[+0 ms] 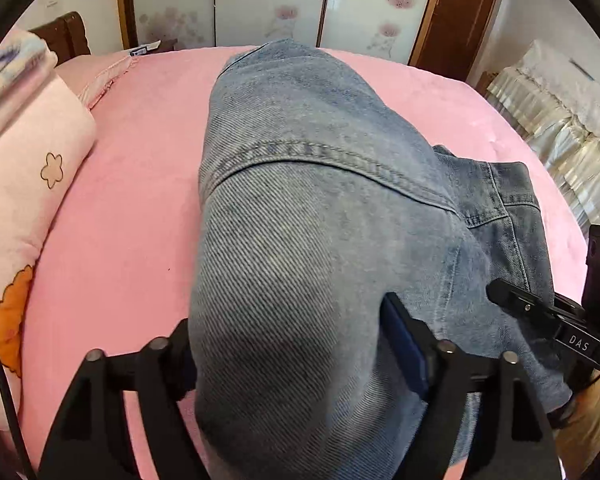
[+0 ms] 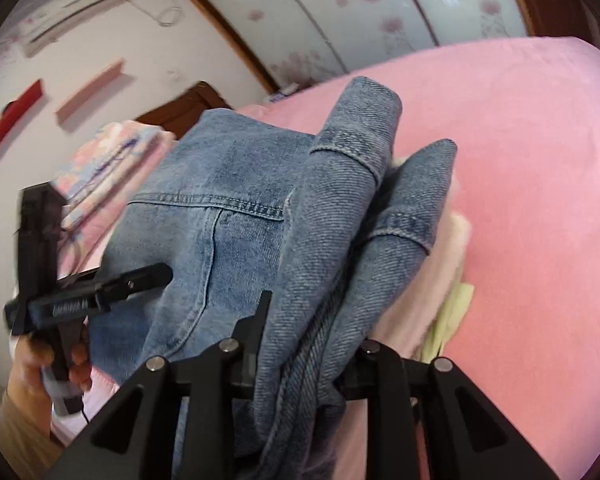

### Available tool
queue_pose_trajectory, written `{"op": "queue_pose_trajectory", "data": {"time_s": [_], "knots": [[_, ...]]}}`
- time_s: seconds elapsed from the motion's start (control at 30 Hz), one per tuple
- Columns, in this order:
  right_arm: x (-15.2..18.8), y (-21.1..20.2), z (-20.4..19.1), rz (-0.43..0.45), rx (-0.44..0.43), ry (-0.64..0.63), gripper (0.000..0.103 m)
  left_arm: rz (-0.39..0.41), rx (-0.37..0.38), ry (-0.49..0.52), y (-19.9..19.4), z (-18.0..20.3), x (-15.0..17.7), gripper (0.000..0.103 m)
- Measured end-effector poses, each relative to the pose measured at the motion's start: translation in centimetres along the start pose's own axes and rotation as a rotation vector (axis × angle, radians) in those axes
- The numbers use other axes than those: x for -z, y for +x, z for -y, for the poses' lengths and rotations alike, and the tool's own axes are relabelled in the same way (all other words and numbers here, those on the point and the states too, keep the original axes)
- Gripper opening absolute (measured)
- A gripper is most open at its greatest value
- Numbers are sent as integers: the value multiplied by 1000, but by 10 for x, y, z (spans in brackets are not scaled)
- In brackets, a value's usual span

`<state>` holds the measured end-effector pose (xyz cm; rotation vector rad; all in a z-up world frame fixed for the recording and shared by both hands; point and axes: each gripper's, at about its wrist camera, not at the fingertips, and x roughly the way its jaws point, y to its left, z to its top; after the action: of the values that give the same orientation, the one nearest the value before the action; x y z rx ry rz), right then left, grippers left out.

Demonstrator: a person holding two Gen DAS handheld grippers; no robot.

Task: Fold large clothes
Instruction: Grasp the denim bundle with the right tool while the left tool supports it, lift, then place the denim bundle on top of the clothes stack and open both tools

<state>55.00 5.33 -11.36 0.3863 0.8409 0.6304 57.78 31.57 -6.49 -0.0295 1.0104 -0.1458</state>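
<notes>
A blue denim jacket lies bunched on the pink bed. In the left wrist view my left gripper is shut on a thick fold of the denim that bulges up between its fingers. My right gripper shows at the right edge, on the jacket's side. In the right wrist view my right gripper is shut on the jacket where folded sleeves or edges are gathered. The left gripper shows at the left, held in a hand.
A folded pink quilt lies at the bed's left side. Pale pink and light green clothes lie under the jacket. Sliding wardrobe doors stand behind the bed, and a frilled cream cover is at the right.
</notes>
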Motion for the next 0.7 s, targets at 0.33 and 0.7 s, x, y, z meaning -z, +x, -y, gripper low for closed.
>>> {"op": "queue_pose_trajectory", "data": {"time_s": [0.33, 0.7], "knots": [[7, -31, -17, -56, 75, -33, 34, 116, -168, 16, -24, 11, 19, 95], [50, -158, -35, -98, 171, 38, 43, 134, -217, -56, -119, 72, 57, 95]]}}
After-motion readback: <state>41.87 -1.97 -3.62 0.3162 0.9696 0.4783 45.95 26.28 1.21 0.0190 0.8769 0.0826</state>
